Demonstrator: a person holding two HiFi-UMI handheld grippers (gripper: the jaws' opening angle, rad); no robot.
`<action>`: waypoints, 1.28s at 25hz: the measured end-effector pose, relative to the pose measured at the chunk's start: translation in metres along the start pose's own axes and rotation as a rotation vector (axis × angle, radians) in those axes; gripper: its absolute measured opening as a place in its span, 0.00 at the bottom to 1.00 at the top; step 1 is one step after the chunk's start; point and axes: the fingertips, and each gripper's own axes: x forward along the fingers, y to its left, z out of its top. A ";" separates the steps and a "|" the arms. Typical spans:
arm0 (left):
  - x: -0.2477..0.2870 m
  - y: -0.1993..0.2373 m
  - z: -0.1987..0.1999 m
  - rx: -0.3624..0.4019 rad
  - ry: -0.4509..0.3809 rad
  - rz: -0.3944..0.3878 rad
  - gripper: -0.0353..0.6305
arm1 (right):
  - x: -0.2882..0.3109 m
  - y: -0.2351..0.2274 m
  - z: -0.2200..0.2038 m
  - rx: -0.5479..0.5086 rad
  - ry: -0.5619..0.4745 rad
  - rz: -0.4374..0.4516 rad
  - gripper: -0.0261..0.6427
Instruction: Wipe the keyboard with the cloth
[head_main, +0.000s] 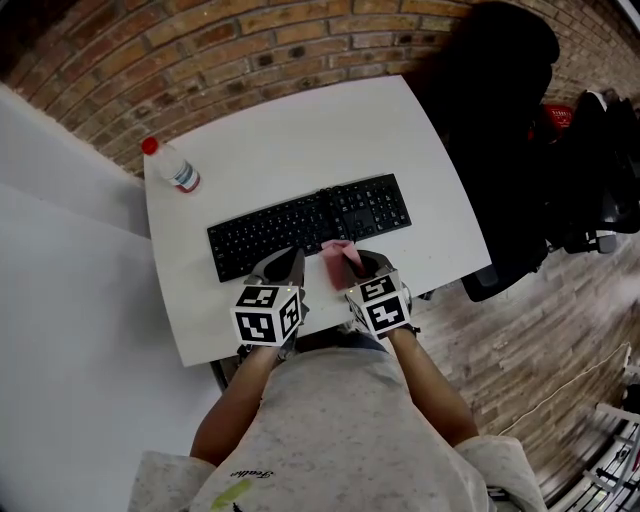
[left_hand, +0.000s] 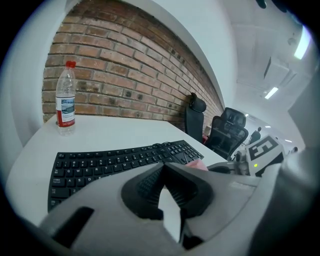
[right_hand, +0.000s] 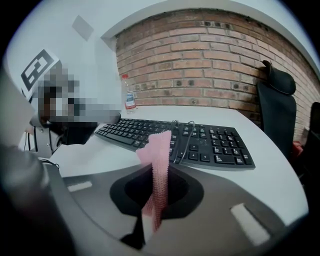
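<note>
White rounded desk (head_main: 300, 140), black keyboard (head_main: 300, 226), ribbed pink cloth (right_hand: 161, 155) in right gripper (head_main: 357, 265)

The keyboard (head_main: 310, 225) lies across the middle of the table (head_main: 300, 140), a little aslant, its number pad toward the right. Behind it, at the table's far left corner, a bottle (head_main: 172, 165) stands upright, well apart from the keys. The table backs onto a brick wall (head_main: 250, 50). An office chair (head_main: 500, 120) stands off its right side. At the near edge the left gripper (head_main: 288, 262) and right gripper (head_main: 358, 262) sit side by side, just before the keyboard. The cloth (head_main: 338, 255) stands pinched in the right one's jaws, at the keyboard's near edge.
</note>
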 end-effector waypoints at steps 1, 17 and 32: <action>0.002 -0.002 0.001 0.001 0.001 -0.004 0.05 | -0.001 -0.003 0.000 0.002 -0.001 -0.004 0.07; 0.029 -0.023 0.014 0.022 0.006 -0.022 0.05 | -0.014 -0.066 -0.007 0.062 -0.010 -0.075 0.07; 0.058 -0.045 0.024 0.023 -0.005 -0.022 0.05 | -0.027 -0.118 -0.014 0.082 -0.010 -0.115 0.07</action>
